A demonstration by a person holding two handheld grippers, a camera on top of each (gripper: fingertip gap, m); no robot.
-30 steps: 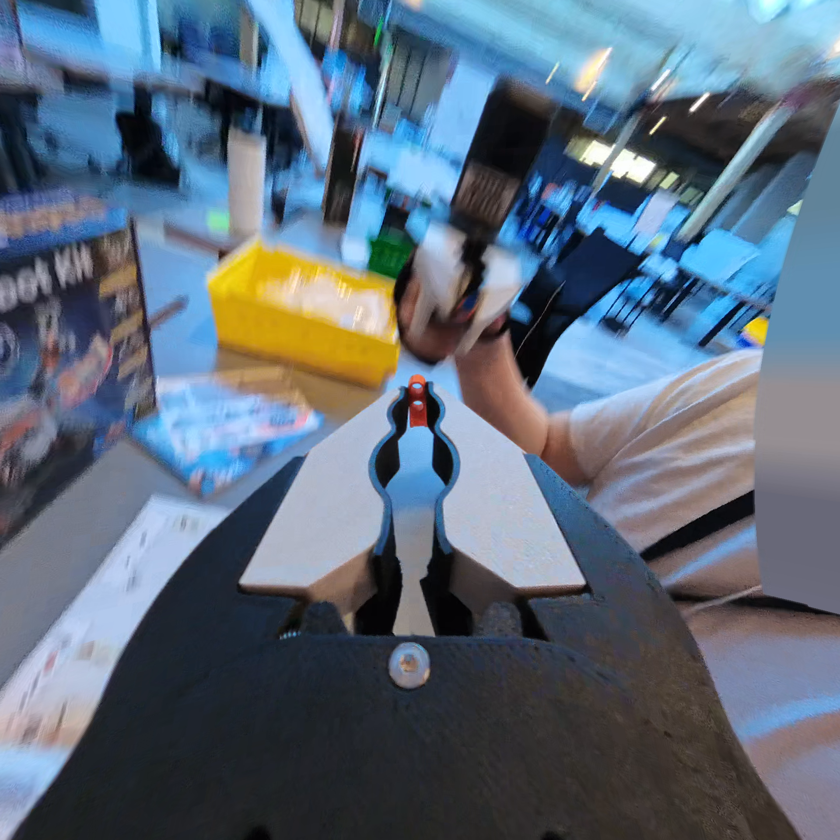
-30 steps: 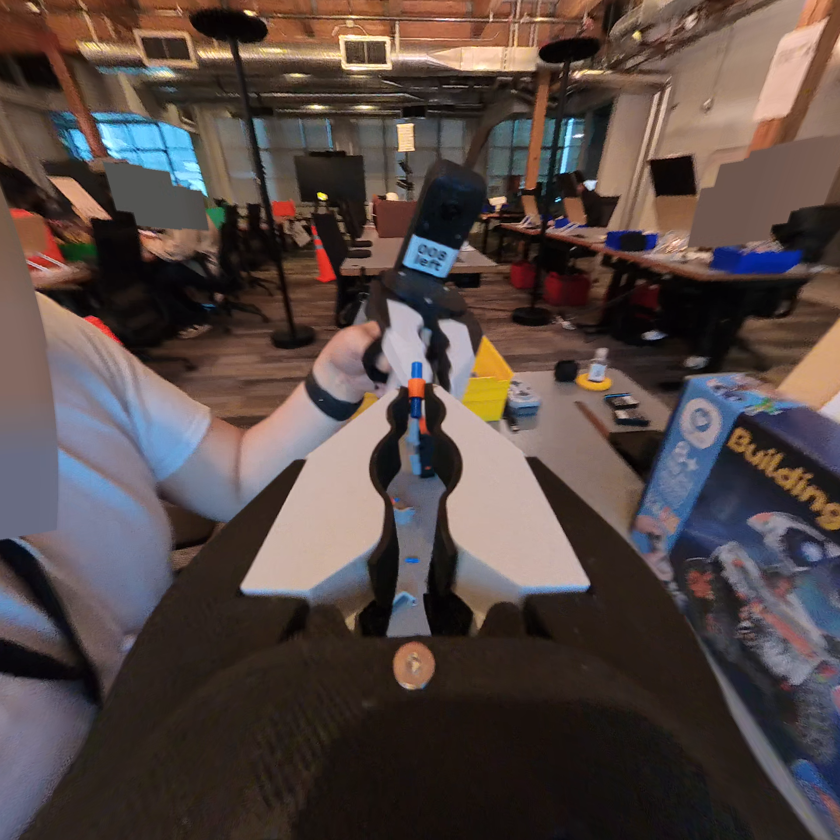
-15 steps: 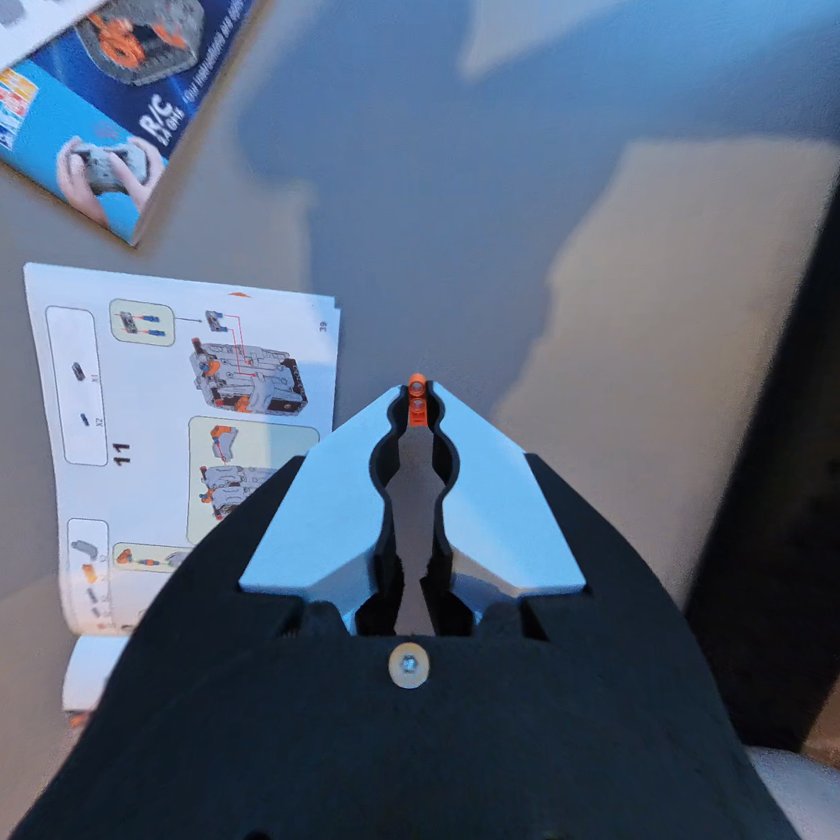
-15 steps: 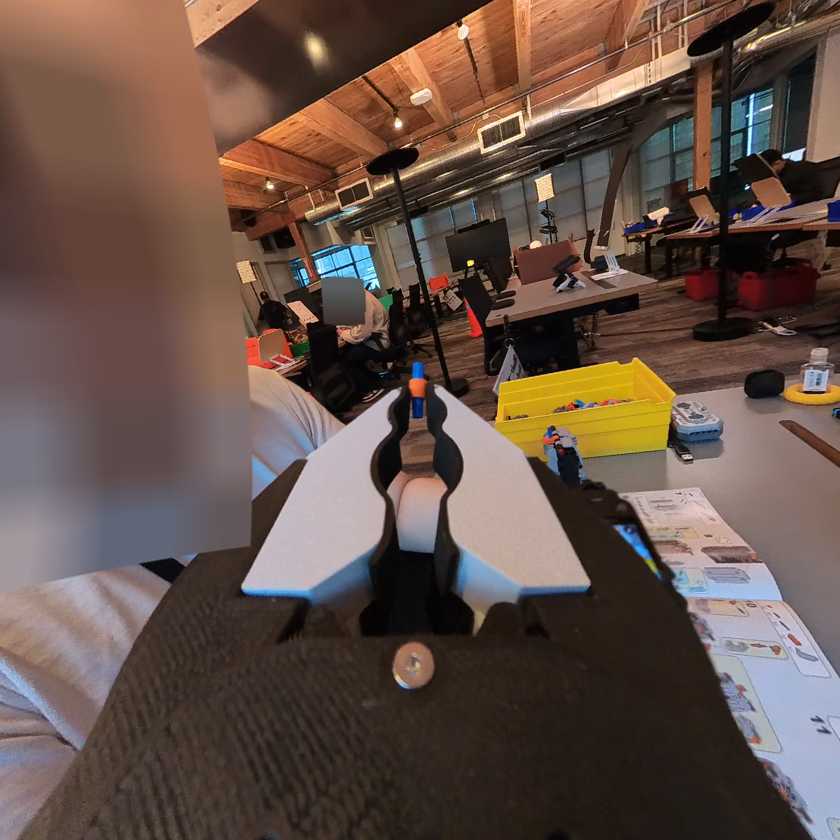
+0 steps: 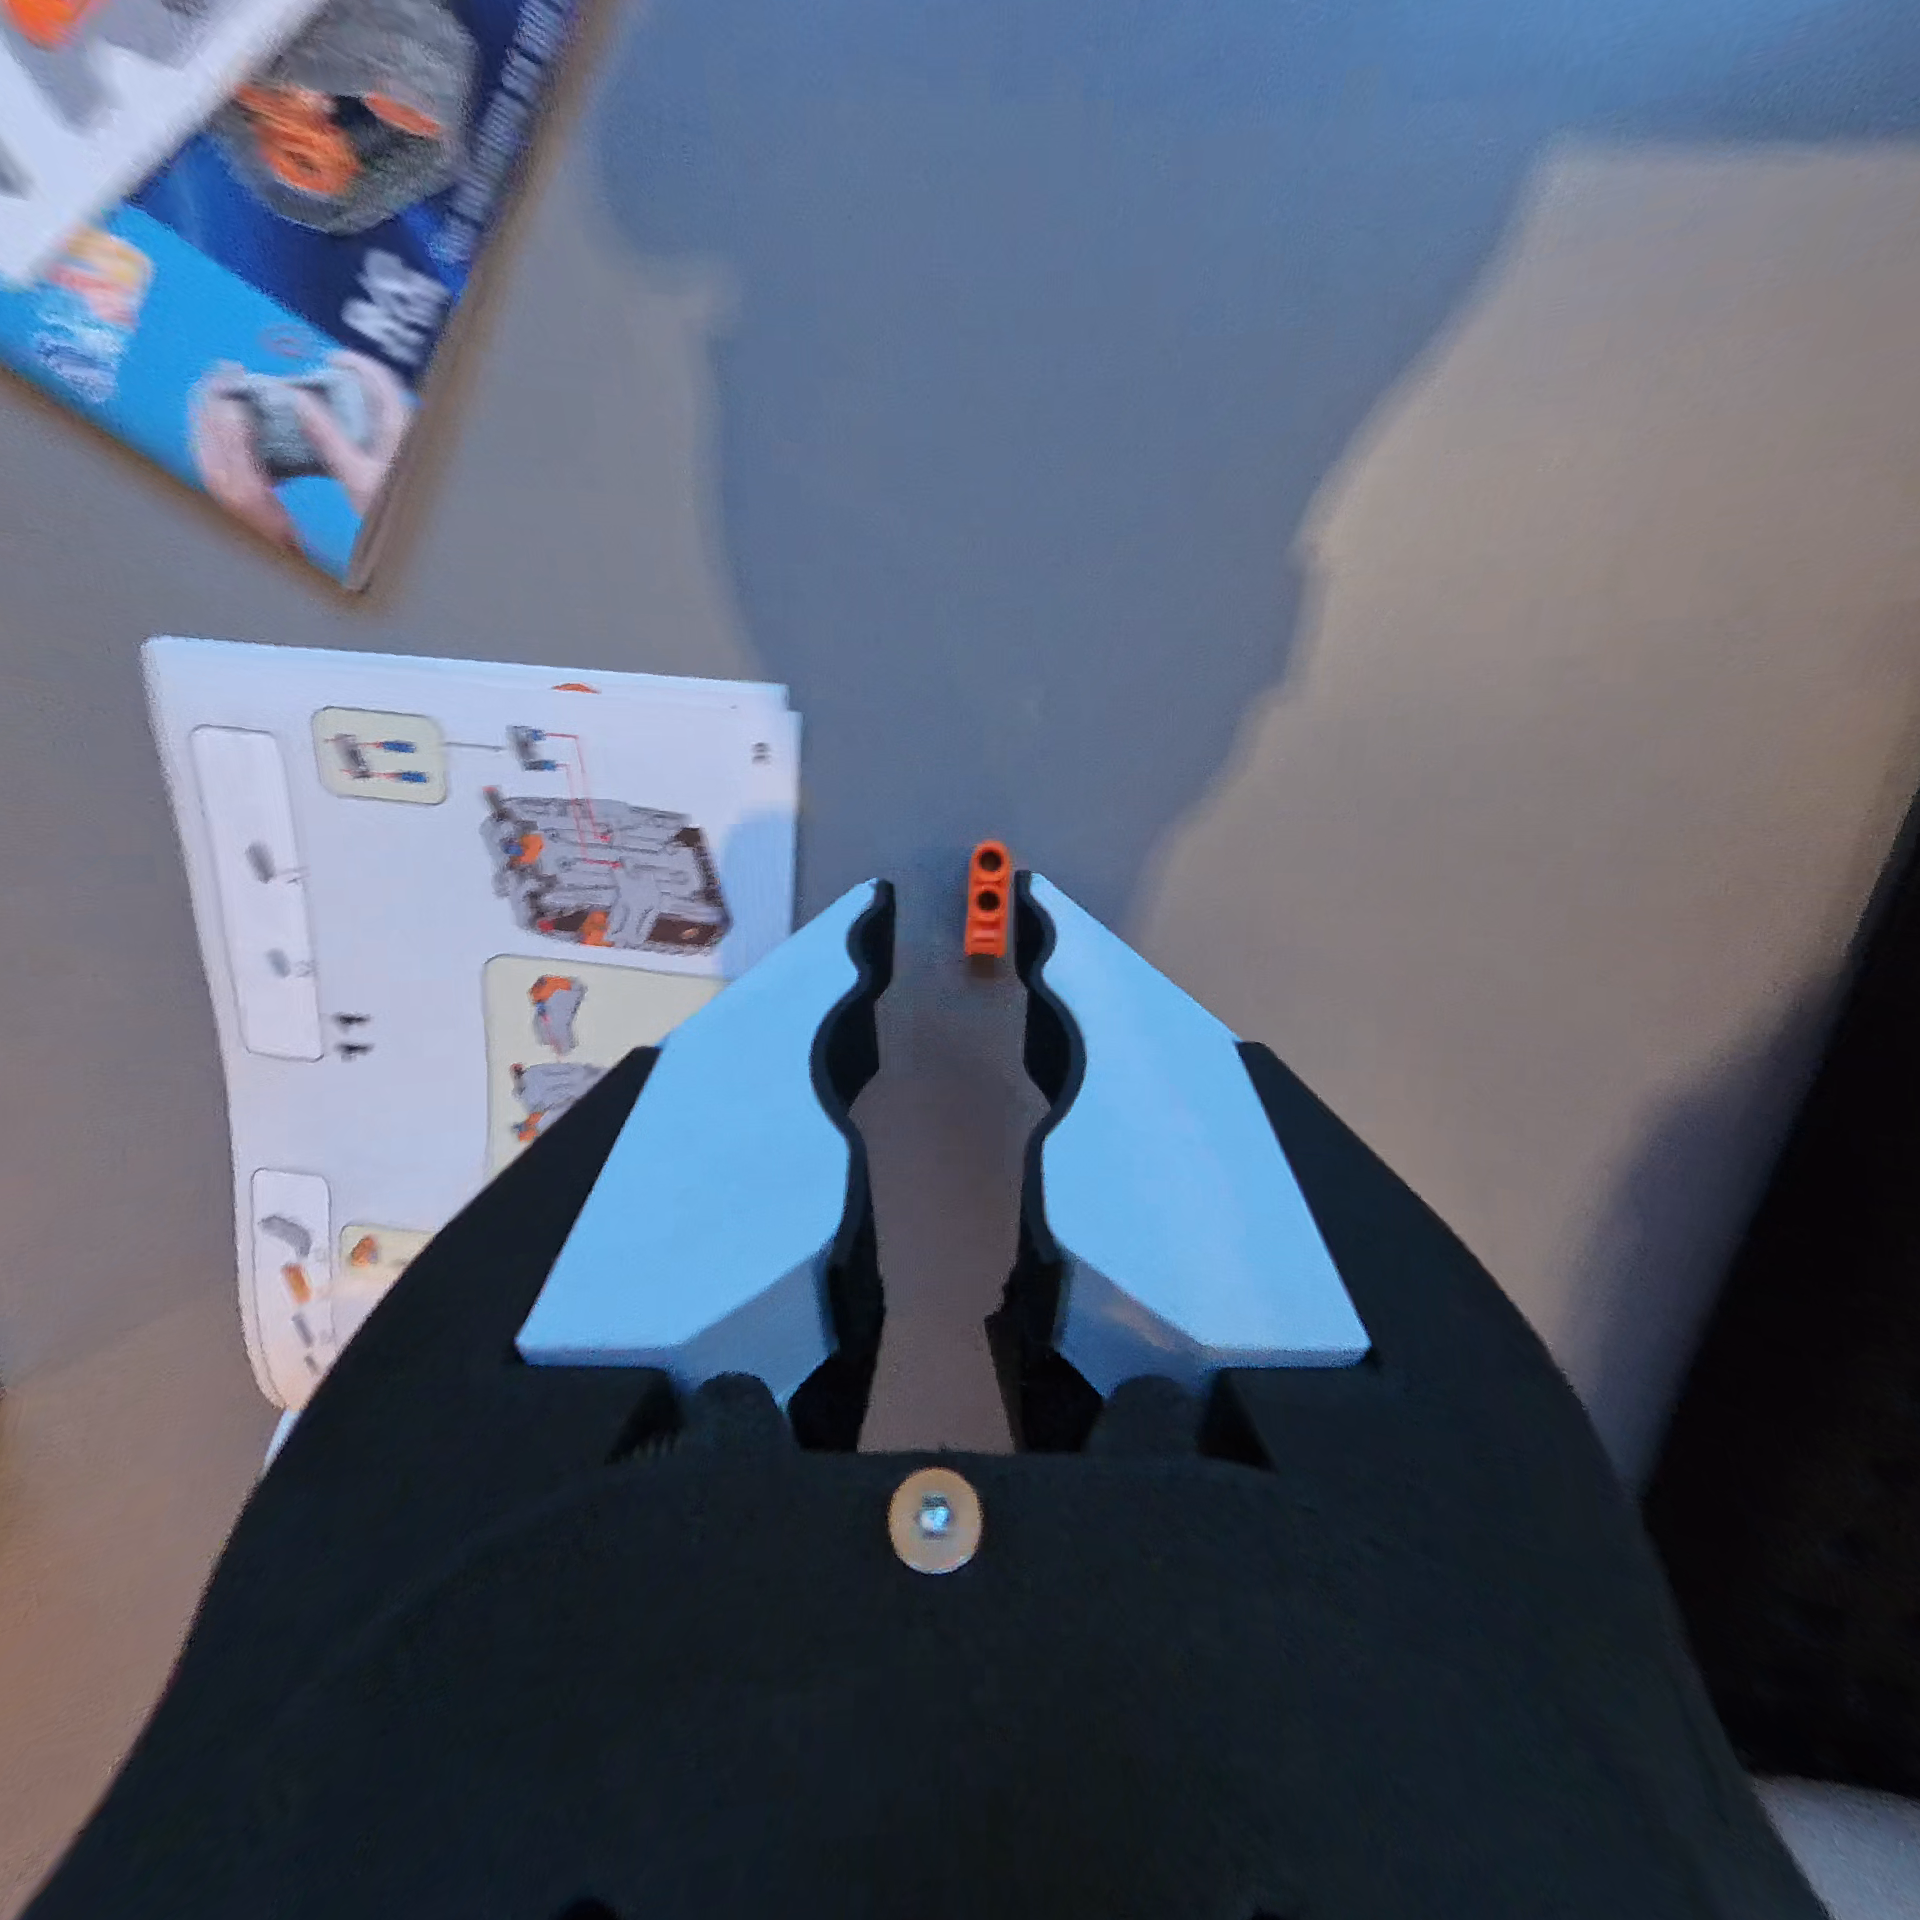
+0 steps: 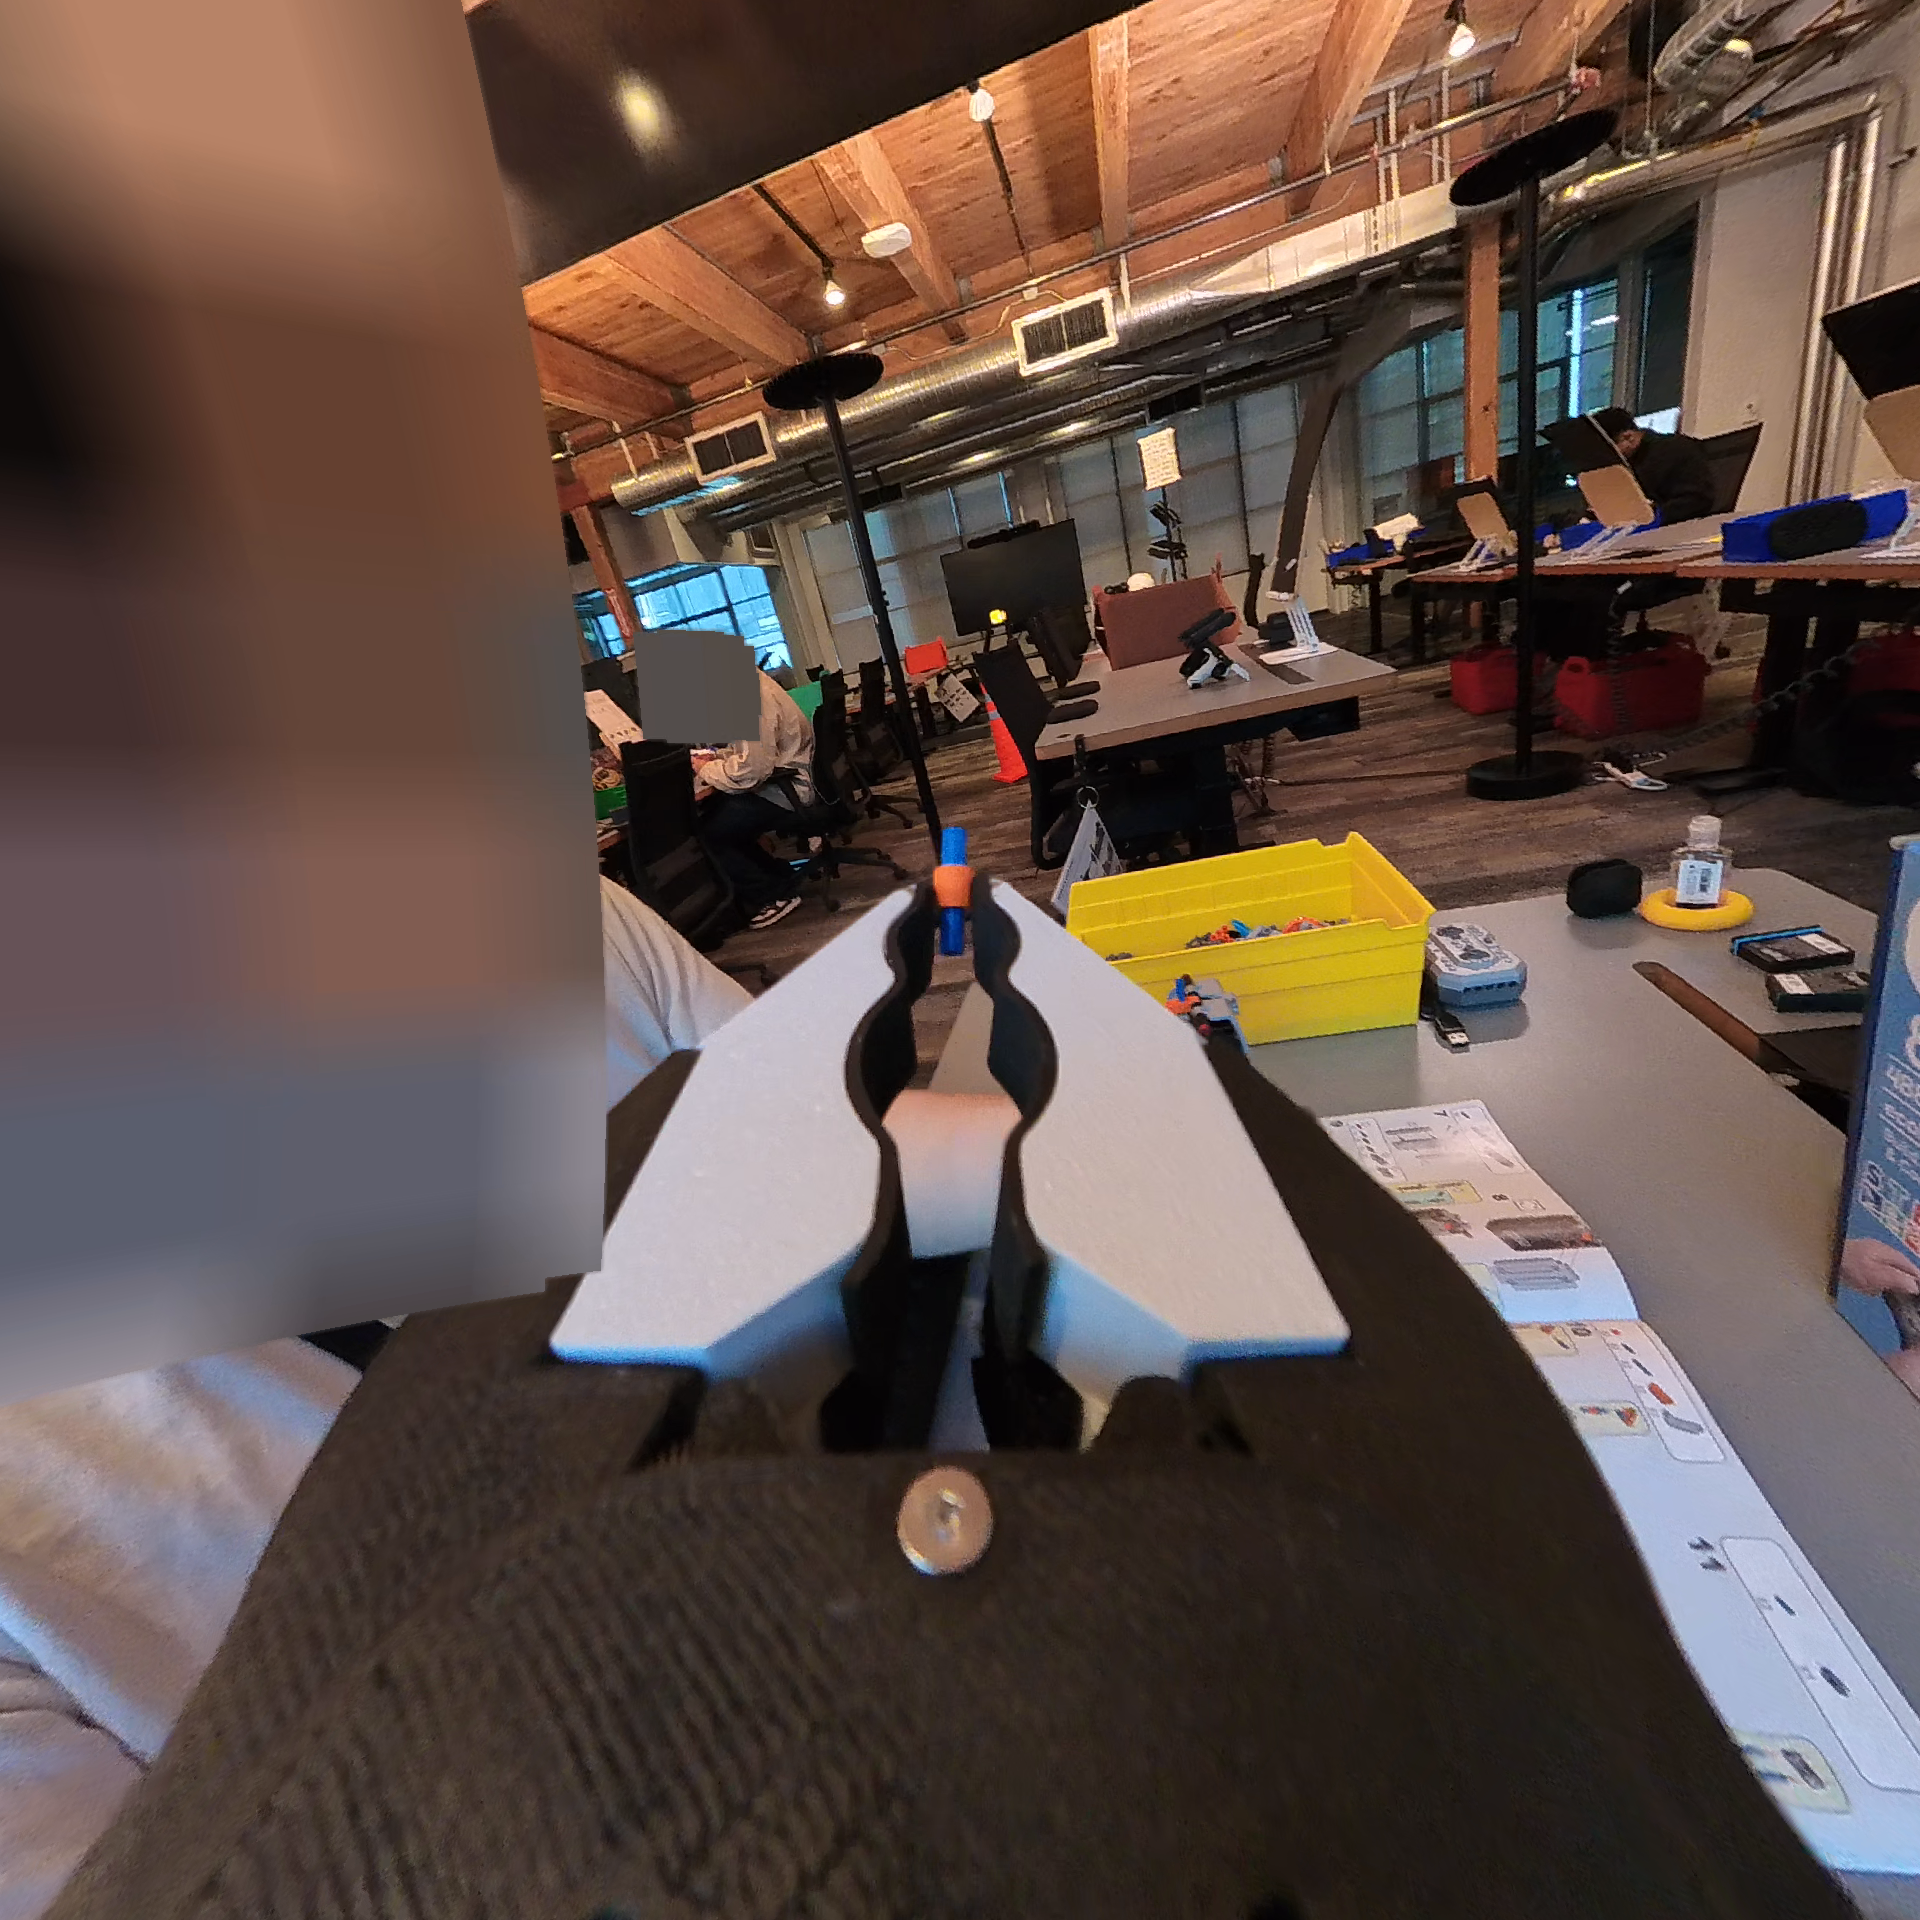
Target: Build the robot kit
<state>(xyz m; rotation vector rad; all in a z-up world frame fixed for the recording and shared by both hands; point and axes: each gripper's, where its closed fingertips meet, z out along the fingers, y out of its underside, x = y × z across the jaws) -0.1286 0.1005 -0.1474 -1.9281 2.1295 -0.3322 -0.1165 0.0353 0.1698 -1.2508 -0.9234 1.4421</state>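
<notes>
The left wrist view is dim and bluish, with broad soft shadows across the grey bench (image 5: 1039,364) and a warmer lit patch to the right. Motion blur smears the blue box (image 5: 260,312) and the instruction booklet (image 5: 416,883). The right wrist view is bright and sharp, lit by ceiling lamps (image 6: 834,294) and far windows (image 6: 1226,488); straight lines bow near the edges.

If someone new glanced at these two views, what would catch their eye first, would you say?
Probably the small orange piece over the grey table, against the inner edge of one finger of the open left claw. Next, the blue-and-orange pin pinched in the right claw, with a yellow bin of parts beyond it.
</notes>
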